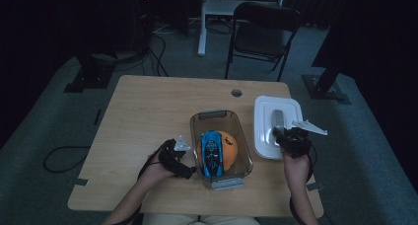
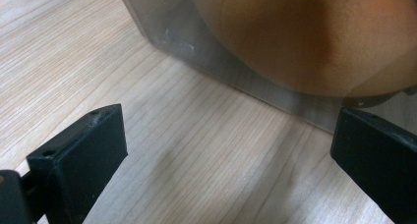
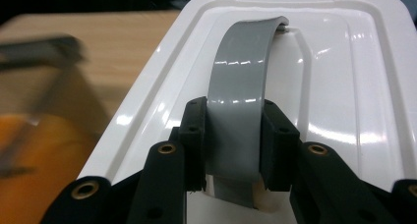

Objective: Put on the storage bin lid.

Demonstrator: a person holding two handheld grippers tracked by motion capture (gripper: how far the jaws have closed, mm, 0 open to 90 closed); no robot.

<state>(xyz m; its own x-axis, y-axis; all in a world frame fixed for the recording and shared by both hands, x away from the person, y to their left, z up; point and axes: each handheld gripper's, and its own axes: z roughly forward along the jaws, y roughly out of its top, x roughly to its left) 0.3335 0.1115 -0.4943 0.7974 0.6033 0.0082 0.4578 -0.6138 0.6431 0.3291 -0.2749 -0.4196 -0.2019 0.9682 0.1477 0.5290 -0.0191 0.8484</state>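
The right gripper [image 3: 231,150] clamps the lid's [image 1: 263,121] grey handle [image 3: 241,86], at 3 o'clock of the bin [image 1: 197,124]. Lift it level, then centre it over the bin; the left gripper [image 2: 226,150], open at 9 o'clock, steadies.

The wooden table [image 1: 148,111] carries 1 clear bin [image 1: 245,151] and, seemingly resting there, 1 white lid [image 1: 263,119].

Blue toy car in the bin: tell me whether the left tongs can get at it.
Probably yes. The left tongs stand open beside the clear bin, which has no lid on, and the blue toy car lies uncovered on top.
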